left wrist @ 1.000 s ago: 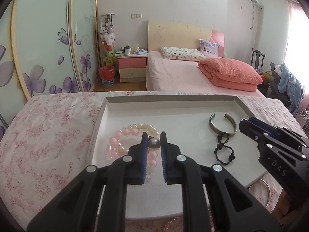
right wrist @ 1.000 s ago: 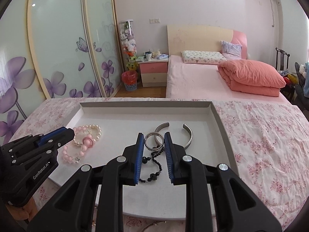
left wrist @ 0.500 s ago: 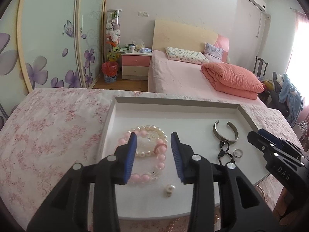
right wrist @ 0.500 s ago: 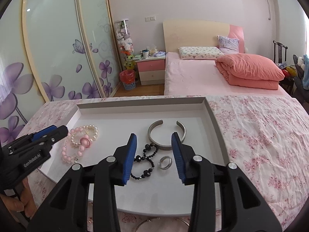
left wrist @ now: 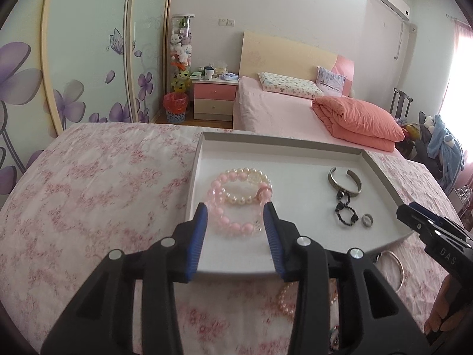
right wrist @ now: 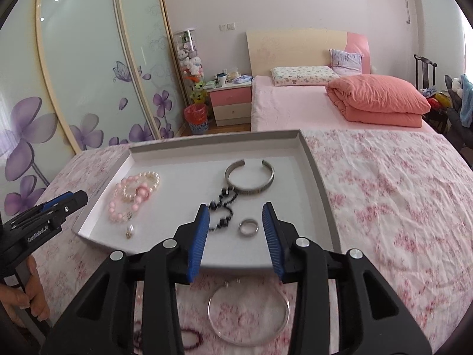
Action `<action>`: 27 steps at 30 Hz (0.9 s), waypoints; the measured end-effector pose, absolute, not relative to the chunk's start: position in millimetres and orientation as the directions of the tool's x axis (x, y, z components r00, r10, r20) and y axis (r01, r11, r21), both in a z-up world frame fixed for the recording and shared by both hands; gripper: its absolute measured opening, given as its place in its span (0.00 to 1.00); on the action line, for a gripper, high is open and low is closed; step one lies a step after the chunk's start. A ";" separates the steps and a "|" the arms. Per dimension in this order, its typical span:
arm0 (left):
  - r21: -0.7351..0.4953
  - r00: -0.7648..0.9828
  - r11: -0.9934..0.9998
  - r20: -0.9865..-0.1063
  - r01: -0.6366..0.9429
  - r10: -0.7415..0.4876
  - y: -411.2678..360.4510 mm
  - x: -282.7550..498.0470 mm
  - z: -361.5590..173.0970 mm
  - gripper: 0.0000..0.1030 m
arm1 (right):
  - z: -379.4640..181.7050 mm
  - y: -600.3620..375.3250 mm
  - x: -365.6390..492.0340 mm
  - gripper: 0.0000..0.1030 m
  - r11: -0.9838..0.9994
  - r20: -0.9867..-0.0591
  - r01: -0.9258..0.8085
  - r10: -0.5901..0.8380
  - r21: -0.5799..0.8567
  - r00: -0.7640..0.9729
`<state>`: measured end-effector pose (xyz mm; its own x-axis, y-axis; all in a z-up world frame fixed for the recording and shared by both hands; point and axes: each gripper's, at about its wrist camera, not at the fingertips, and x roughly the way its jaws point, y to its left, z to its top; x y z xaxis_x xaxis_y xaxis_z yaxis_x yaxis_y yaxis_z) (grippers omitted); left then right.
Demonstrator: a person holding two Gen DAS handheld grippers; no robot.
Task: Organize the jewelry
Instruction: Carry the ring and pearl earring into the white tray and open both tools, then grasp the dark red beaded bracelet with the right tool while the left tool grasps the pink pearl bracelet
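Observation:
A white tray (left wrist: 295, 159) lies on the floral cloth. In it are pink and pearl bead bracelets (left wrist: 239, 198), a silver cuff (left wrist: 344, 179), a black bead string (left wrist: 344, 210), a silver ring (left wrist: 367, 220) and a pearl earring (right wrist: 129, 231). My left gripper (left wrist: 235, 236) is open and empty above the tray's near edge, by the pink bracelets. My right gripper (right wrist: 235, 236) is open and empty above the ring (right wrist: 248, 227). A thin silver bangle (right wrist: 248, 313) lies on the cloth outside the tray, below the right gripper.
More loose jewelry lies on the cloth near the front: a pink pearl bracelet (left wrist: 288, 300) and a dark bead bracelet (right wrist: 192, 338). A bed with an orange quilt (right wrist: 378, 100) and a nightstand (right wrist: 232, 103) stand beyond the table.
Both grippers opened and pulled back toward me. The left let go of the pearl earring and the right let go of the silver ring; both pieces now lie in the tray.

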<state>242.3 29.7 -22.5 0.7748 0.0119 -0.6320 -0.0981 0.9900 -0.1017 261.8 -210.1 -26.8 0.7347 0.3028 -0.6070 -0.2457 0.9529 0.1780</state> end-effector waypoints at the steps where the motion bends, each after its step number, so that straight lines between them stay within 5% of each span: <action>1: -0.103 0.773 0.990 -0.634 -0.099 0.011 30.9 237.1 -24.0 0.39 | -28.5 -210.2 256.9 0.38 0.951 -0.613 -0.252 0.307 0.178 0.728; 15: -0.082 0.740 0.990 -0.672 -0.113 0.029 38.5 202.3 -44.5 0.41 | -59.6 -172.8 189.4 0.38 0.887 -0.706 -0.412 0.427 0.207 0.565; 19: -0.075 0.738 0.991 -0.674 -0.115 0.035 38.5 201.9 -46.3 0.41 | -62.1 -162.6 189.4 0.52 0.884 -0.717 -0.425 0.423 0.194 0.554; 27: -0.069 0.729 0.991 -0.684 -0.116 0.038 37.9 202.3 -49.9 0.41 | -72.6 -141.3 192.8 0.52 0.891 -0.764 -0.444 0.353 0.097 0.541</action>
<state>202.3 37.9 -49.9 0.7287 0.0377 -0.6838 -0.1156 0.9909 -0.0685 192.8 -141.3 -72.6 0.5407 0.3531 -0.7635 -0.4441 0.8907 0.0975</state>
